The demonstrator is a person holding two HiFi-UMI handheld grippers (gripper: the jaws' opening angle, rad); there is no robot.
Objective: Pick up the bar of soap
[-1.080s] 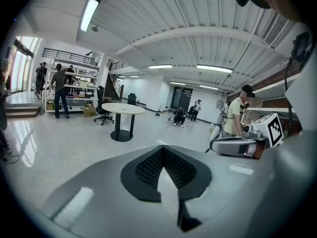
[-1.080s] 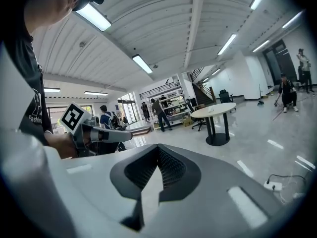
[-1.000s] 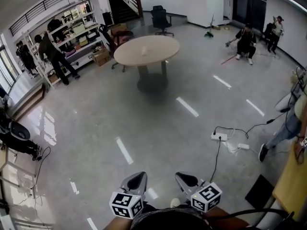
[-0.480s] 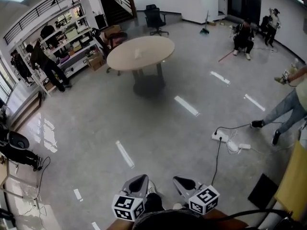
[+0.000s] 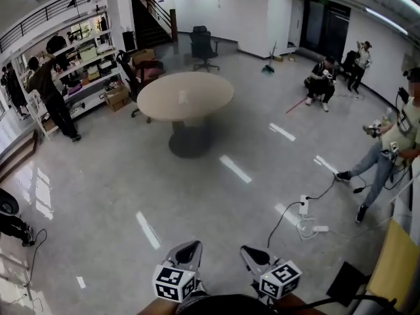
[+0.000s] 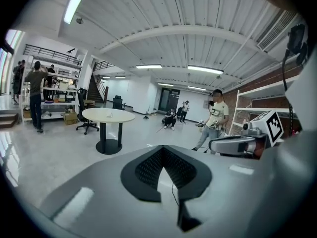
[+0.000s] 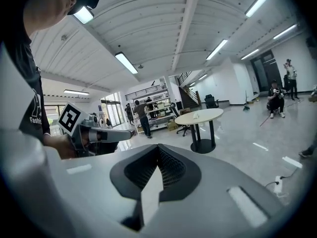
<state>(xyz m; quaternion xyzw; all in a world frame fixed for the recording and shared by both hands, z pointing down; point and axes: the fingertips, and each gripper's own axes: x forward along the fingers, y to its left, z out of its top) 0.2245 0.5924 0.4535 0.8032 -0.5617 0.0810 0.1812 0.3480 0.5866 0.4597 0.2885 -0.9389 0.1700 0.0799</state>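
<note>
You hold two grippers, left gripper [image 5: 189, 246] and right gripper [image 5: 249, 249]. There is one round beige bench [image 5: 157, 100], one small white object [image 5: 182, 97] on it, and two dark office chairs [image 5: 201, 43] [image 5: 141, 71] beyond it.

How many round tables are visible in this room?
1. The round table stands on the open floor, far ahead. Others may be hidden outside the views.

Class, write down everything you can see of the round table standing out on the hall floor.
The round table has a smooth, pale beige top, level, on a dark central pedestal with a round dark base standing on the glossy grey floor. A small white object, too small to identify, lies near the top's middle. Nothing else visibly touches it.
</note>
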